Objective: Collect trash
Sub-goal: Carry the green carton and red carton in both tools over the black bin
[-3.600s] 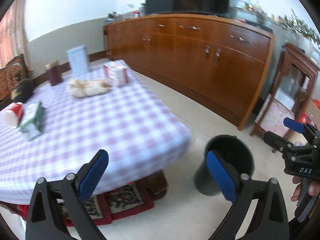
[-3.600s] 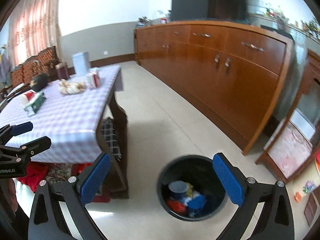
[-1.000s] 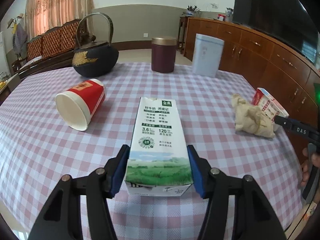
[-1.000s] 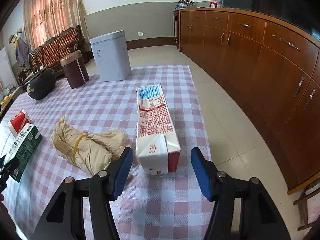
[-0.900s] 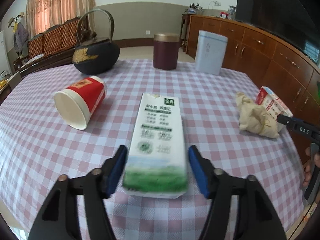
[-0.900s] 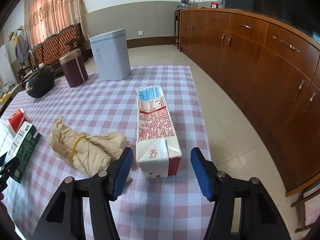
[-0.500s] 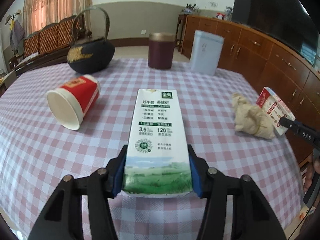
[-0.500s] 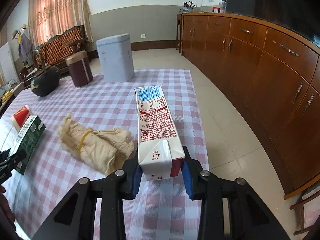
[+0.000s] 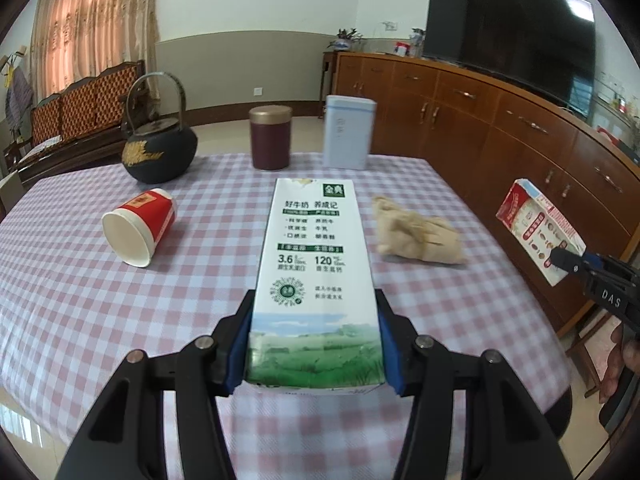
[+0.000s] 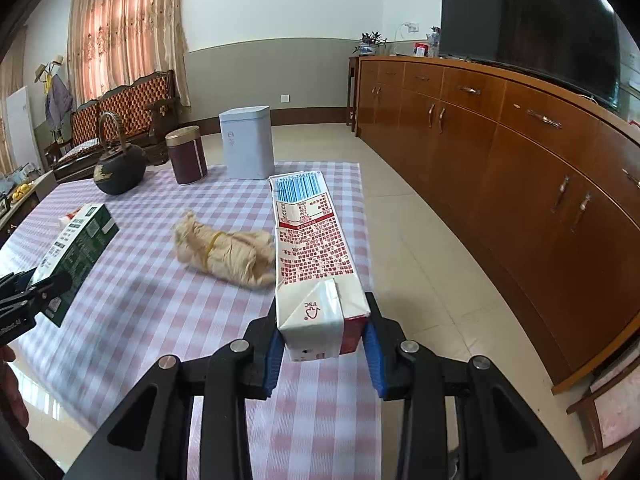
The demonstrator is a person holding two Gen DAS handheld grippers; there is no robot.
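Note:
My left gripper point(image 9: 314, 350) is shut on a green and white milk carton point(image 9: 314, 276) and holds it lifted above the checked table point(image 9: 80, 300). The carton also shows in the right wrist view point(image 10: 76, 248). My right gripper point(image 10: 322, 354) is shut on a red and white carton point(image 10: 314, 256), lifted over the table's right edge; it also shows in the left wrist view point(image 9: 536, 228). A red paper cup point(image 9: 138, 232) lies on its side on the table. A crumpled beige paper wad point(image 9: 416, 236) lies between the cartons point(image 10: 224, 252).
A black iron kettle point(image 9: 158, 152), a maroon canister point(image 9: 270, 138) and a pale blue tin point(image 9: 348, 138) stand at the table's far side. A long wooden sideboard point(image 10: 520, 152) with a TV point(image 10: 528, 20) runs along the right. Tiled floor point(image 10: 420, 240) lies between table and sideboard.
Both grippers came from the floor bin to the table. The left closed on the green carton, the right on the red one. Both cartons have since been lifted off the cloth.

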